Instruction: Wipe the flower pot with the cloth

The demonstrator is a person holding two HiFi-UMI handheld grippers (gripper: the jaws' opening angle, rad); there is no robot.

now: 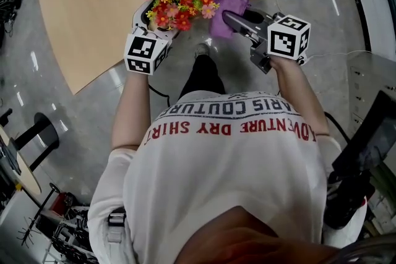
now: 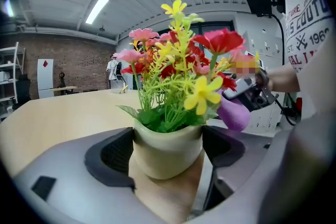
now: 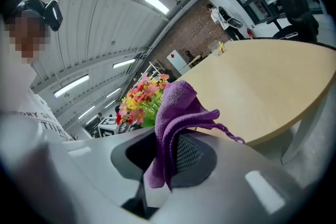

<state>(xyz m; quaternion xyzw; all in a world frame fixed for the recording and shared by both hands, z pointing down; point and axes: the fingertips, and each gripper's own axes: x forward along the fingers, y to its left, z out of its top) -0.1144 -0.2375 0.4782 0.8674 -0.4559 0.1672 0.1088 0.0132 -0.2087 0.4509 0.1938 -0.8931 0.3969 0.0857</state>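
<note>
Evidently the left gripper (image 1: 159, 21) clamps the cream flower pot (image 2: 168, 157) steady at the table (image 1: 93, 3) edge, upper centre of the head view, so the right gripper (image 3: 168, 147), pinching the purple cloth (image 3: 176, 107) beside it, can wipe.

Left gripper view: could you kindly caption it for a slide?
Left gripper grips the flower pot; right gripper holds the purple cloth beside it.
</note>
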